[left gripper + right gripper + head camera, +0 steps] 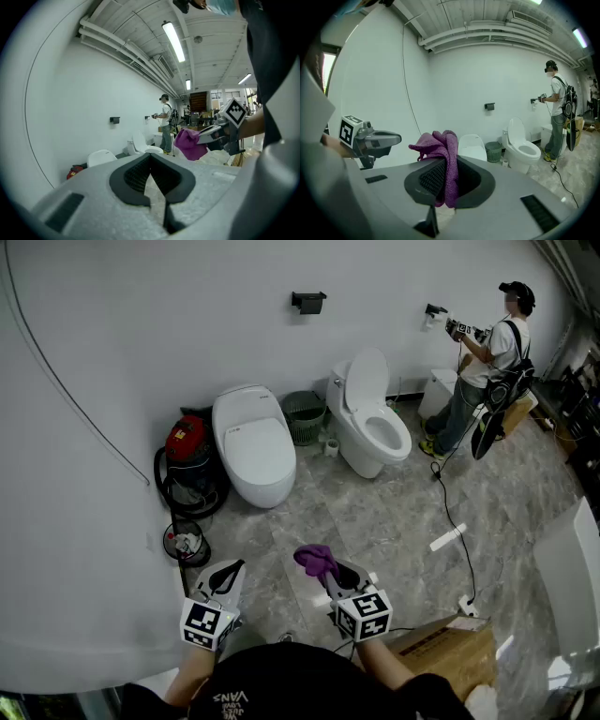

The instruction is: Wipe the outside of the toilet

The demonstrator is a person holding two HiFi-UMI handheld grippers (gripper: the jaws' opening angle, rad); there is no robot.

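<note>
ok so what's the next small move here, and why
Probably step forward and bring the right gripper, shut on the purple cloth, toward the closed-lid toilet, the nearer of the two. The cloth is gripped but sits well short of it, over the floor, so wiping cannot start yet.

The grey marbled floor (394,512) is viewed steeply from above by the head view, with the left gripper (228,573) and right gripper (336,574) near its lower edge. The left gripper view is aimed rightward, and the right gripper's purple terry cloth (188,143) is caught close by. The right gripper view is aimed level. The distant white open-lidded ceramic toilet (373,418) is shared by all three.
</note>
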